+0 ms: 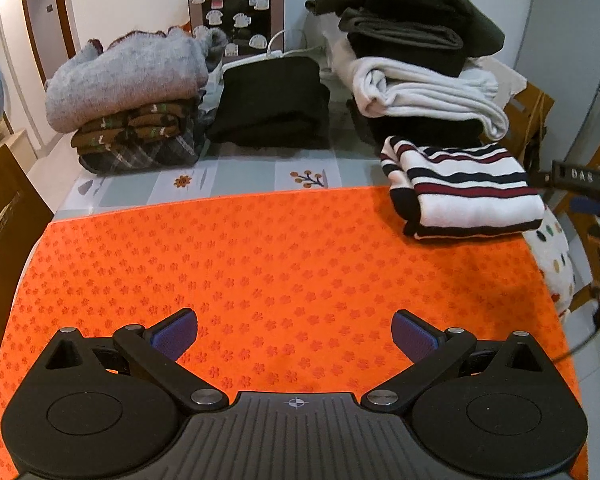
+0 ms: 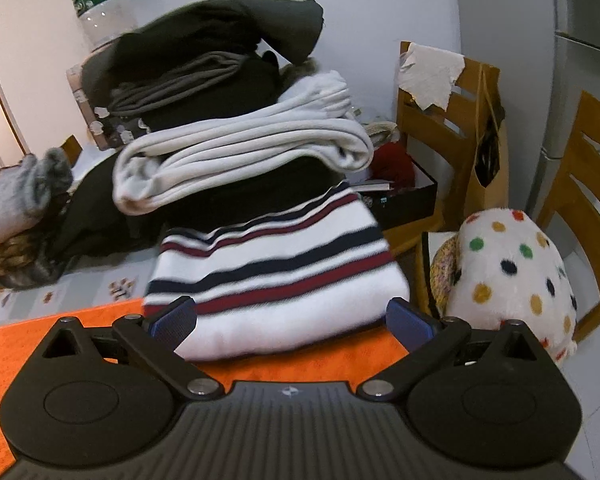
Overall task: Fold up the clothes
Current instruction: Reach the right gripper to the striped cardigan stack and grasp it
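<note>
both sets of jaws spread wide, nothing between the blue pads. left gripper hovering over the bare middle of the orange mat, fingers apart with only patterned fabric showing in the gap. right gripper likewise released, pointed at the near edge of the folded striped sweater, one blue pad just in front of its left corner, the other pad off its right corner; contact with the cloth not clear from this view.

striped sweater folded into a neat rectangle, white with navy and dark red bands, lying at the far right corner of the mat, partly over onto the grey patterned tablecloth. just behind it, a tall stack: white garment sandwiched between black layers, with grey and dark olive pieces on top. at the back centre, a folded black garment sitting alone. at the back left, another stack, with a grey knit sweater on top of brown patterned and plaid pieces.

behind the stacks, a small appliance covered in stickers against the wall, and a clear plastic jar seen above the right-hand pile. to the right of the table, wooden chairs, a brown paper bag hanging on one, and a white polka-dot cushion on a seat beside the table edge.
</note>
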`<state>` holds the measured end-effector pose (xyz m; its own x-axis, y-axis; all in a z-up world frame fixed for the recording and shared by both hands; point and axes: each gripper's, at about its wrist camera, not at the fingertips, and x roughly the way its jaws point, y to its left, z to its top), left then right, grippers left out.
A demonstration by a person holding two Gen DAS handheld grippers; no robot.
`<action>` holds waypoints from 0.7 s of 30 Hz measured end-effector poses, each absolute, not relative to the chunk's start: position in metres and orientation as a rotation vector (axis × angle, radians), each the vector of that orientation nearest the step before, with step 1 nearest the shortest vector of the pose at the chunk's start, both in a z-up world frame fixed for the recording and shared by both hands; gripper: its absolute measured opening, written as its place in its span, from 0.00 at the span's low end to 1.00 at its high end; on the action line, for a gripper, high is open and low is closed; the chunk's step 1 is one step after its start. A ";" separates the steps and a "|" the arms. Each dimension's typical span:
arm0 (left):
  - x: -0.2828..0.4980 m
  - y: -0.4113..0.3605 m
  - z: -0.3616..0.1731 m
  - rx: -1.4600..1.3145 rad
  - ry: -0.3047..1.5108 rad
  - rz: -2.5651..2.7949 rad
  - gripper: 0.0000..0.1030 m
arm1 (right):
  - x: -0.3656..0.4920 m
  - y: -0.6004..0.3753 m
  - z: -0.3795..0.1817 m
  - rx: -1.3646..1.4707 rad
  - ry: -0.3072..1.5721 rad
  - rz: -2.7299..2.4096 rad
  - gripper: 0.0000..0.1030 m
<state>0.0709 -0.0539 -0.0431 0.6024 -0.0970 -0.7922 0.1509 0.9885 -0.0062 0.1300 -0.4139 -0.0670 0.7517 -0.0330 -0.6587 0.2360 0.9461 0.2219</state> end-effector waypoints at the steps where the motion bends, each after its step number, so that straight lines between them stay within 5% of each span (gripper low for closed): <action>1: 0.074 -0.055 -0.045 0.066 0.919 -0.143 1.00 | 0.140 -0.421 -0.070 0.298 0.710 -0.146 0.99; 13: 0.109 -0.064 -0.060 0.072 0.973 -0.149 1.00 | 0.249 -0.487 -0.117 0.321 0.768 -0.143 0.94; 21: 0.115 -0.060 -0.055 0.041 0.955 -0.136 1.00 | 0.251 -0.481 -0.113 0.371 0.772 -0.066 0.20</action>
